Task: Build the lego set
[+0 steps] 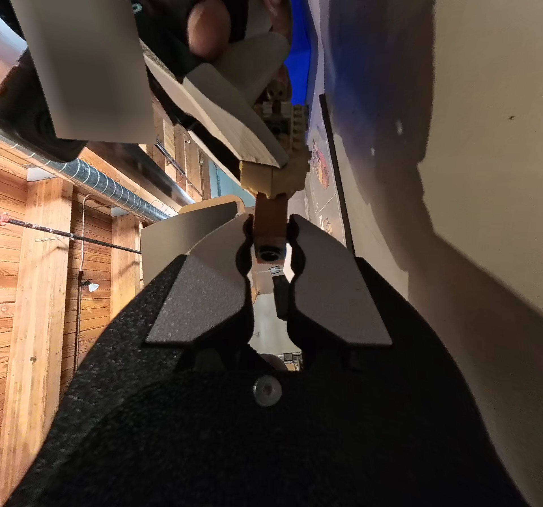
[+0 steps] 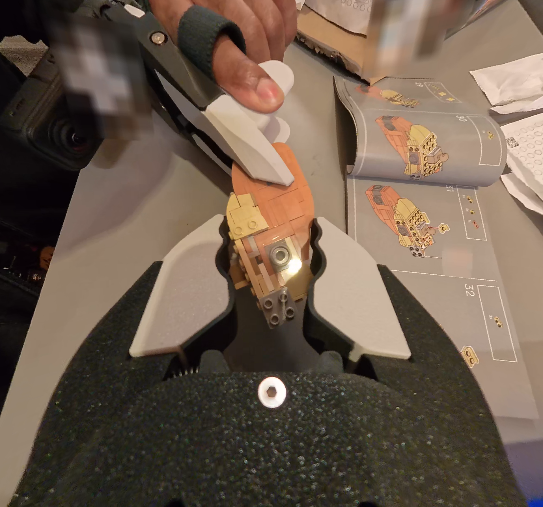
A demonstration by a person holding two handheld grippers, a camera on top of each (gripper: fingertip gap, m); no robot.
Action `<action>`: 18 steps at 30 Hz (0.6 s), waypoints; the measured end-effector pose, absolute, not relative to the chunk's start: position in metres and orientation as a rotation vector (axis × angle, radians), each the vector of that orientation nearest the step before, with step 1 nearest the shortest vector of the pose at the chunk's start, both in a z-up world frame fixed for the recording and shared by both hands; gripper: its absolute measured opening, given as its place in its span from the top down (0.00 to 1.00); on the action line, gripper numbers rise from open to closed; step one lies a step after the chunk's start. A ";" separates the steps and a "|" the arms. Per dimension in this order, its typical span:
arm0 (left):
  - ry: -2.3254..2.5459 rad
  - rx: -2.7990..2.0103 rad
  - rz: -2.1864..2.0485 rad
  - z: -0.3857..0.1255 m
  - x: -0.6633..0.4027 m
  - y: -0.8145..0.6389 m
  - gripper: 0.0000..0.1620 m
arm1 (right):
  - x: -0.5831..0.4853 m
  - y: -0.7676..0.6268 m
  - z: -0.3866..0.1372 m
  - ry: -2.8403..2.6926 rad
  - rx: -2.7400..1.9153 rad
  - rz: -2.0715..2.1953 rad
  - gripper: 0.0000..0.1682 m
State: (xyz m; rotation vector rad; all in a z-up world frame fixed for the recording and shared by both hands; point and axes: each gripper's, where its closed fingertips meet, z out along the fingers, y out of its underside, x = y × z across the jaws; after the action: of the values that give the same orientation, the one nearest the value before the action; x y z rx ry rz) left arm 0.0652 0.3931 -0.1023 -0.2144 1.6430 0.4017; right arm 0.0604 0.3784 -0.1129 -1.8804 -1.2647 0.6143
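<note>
A partly built Lego model point(image 2: 279, 208), orange-brown with a tan block and grey studded plates, is held in the air between both grippers. My right gripper point(image 2: 269, 228) is shut on its middle, with the grey-plate end pointing back between the fingers. My left gripper point(image 1: 270, 228) is shut on the model's orange end point(image 1: 270, 222). In the right wrist view it comes in from the upper left, and its white fingers point(image 2: 252, 149) clamp the far orange end. In the left wrist view the right gripper's finger point(image 1: 223, 111) lies on the tan part point(image 1: 261, 178).
An open instruction booklet point(image 2: 426, 199) lies on the grey table point(image 2: 117, 213) to the right; it also shows in the left wrist view point(image 1: 323, 169). White paper bags point(image 2: 514, 81) and a torn cardboard box point(image 2: 338, 40) are behind it. A person's hand point(image 2: 235, 22) holds the left gripper. The tips of both grippers are at nearly the same place.
</note>
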 end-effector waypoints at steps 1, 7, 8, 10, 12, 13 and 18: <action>1.640 -0.220 0.402 -0.102 0.065 0.394 0.87 | 0.060 0.379 -0.112 -1.259 -1.879 0.614 0.68; 1.682 -0.293 0.376 -0.111 0.068 0.401 0.87 | 0.065 0.385 -0.114 -1.239 -1.859 0.541 0.69; 1.688 -0.296 0.382 -0.112 0.069 0.401 0.87 | 0.065 0.386 -0.116 -1.236 -1.868 0.539 0.69; 1.697 -0.301 0.387 -0.114 0.069 0.402 0.87 | 0.065 0.386 -0.118 -1.224 -1.883 0.547 0.69; 1.701 -0.313 0.392 -0.115 0.069 0.403 0.87 | 0.065 0.387 -0.119 -1.209 -1.894 0.556 0.69; 1.702 -0.318 0.395 -0.116 0.069 0.403 0.87 | 0.065 0.387 -0.119 -1.204 -1.899 0.561 0.69; 1.696 -0.340 0.399 -0.114 0.069 0.404 0.86 | 0.066 0.387 -0.118 -1.183 -1.907 0.580 0.69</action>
State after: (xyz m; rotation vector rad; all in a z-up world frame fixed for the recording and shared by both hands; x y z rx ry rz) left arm 0.0687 0.4038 -0.1138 -0.3397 1.6964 0.3991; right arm 0.0659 0.3872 -0.1180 -1.9075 -1.1835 0.5798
